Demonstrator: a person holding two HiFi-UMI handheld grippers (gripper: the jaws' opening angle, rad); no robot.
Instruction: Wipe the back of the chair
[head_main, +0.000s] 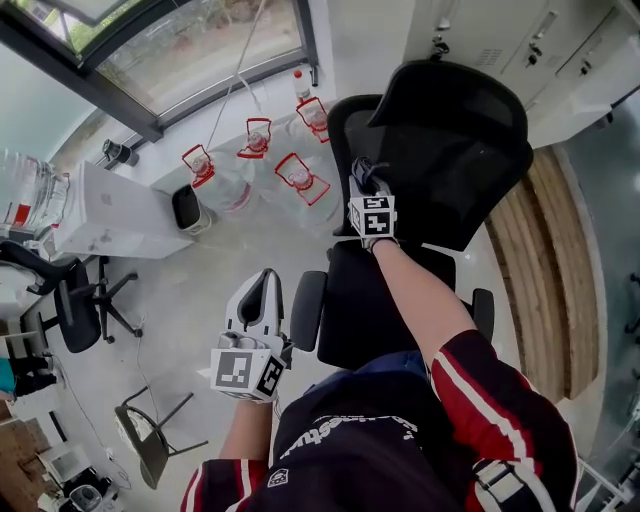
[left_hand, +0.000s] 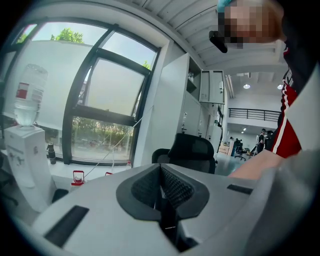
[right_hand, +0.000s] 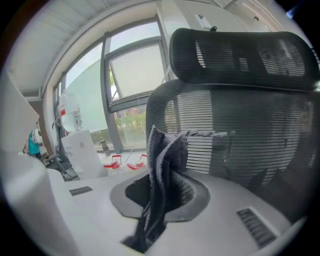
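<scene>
A black mesh office chair (head_main: 440, 160) with a headrest stands in front of me, its backrest (right_hand: 240, 135) filling the right gripper view. My right gripper (head_main: 367, 190) is shut on a grey cloth (right_hand: 162, 170), held at the inner face of the backrest near its left edge. The cloth's top edge lies against the mesh. My left gripper (head_main: 258, 310) hangs lower left, beside the chair's left armrest (head_main: 305, 310), shut with nothing between its jaws. In the left gripper view the chair (left_hand: 192, 152) shows farther off.
Several large water bottles with red handles (head_main: 270, 165) stand on the floor by the window. A white water dispenser (head_main: 110, 215) is at left, another black chair (head_main: 70, 300) beside it. A wooden bench (head_main: 555, 270) runs along the right. A stool (head_main: 150, 440) stands lower left.
</scene>
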